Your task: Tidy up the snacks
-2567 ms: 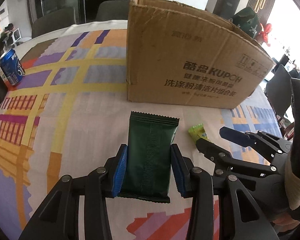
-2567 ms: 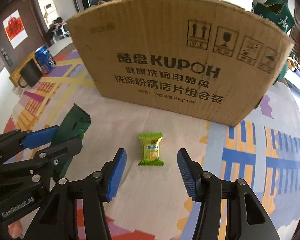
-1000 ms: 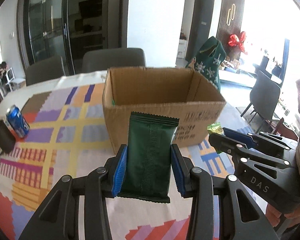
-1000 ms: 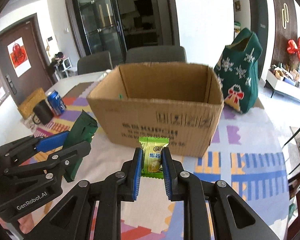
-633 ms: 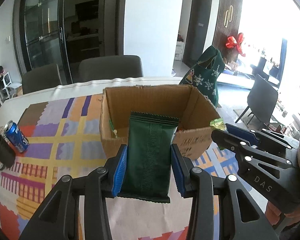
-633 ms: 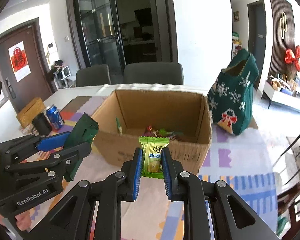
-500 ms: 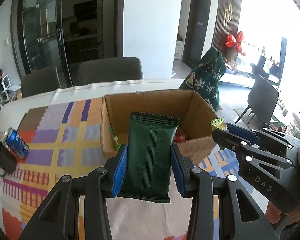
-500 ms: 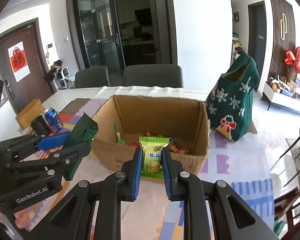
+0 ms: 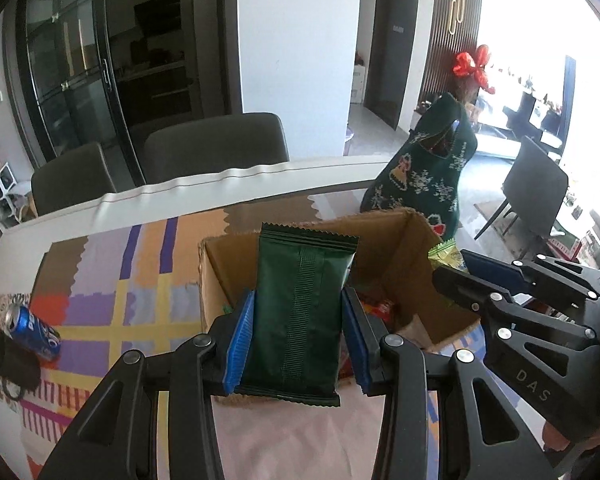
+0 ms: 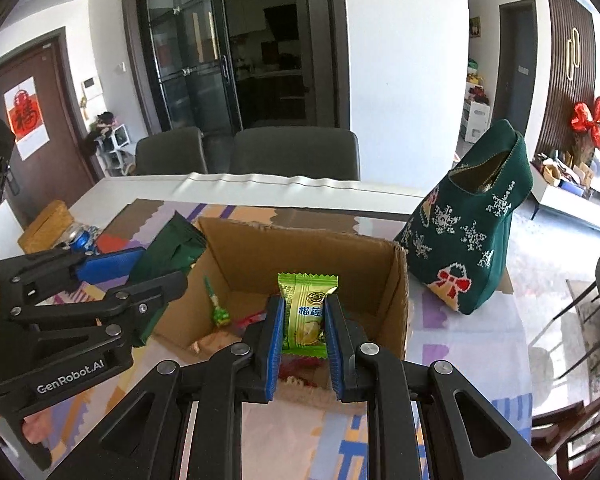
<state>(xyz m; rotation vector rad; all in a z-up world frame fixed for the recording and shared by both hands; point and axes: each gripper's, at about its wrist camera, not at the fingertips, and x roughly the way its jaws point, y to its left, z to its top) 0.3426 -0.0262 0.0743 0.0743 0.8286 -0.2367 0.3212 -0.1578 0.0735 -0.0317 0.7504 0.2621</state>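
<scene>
My left gripper (image 9: 298,340) is shut on a dark green snack packet (image 9: 300,316) and holds it upright above the near side of the open cardboard box (image 9: 412,248). My right gripper (image 10: 302,344) is shut on a small light green candy packet (image 10: 305,312) and holds it over the box's (image 10: 300,248) opening. Several colourful snacks lie on the box floor, among them a green lollipop (image 10: 219,312). Each gripper shows in the other's view, the left one (image 10: 136,276) with the green packet (image 10: 168,256), the right one (image 9: 460,270) with the candy packet (image 9: 444,254).
The box stands on a table with a patterned cloth (image 9: 140,280). A blue soda can (image 9: 32,332) and a black mug (image 9: 12,368) sit at the left. A green Christmas bag (image 10: 472,232) stands right of the box. Grey chairs (image 10: 292,152) line the far side.
Both grippers have risen and moved forward with their packets, from level with the box front to above its opening. The box interior shows more from above.
</scene>
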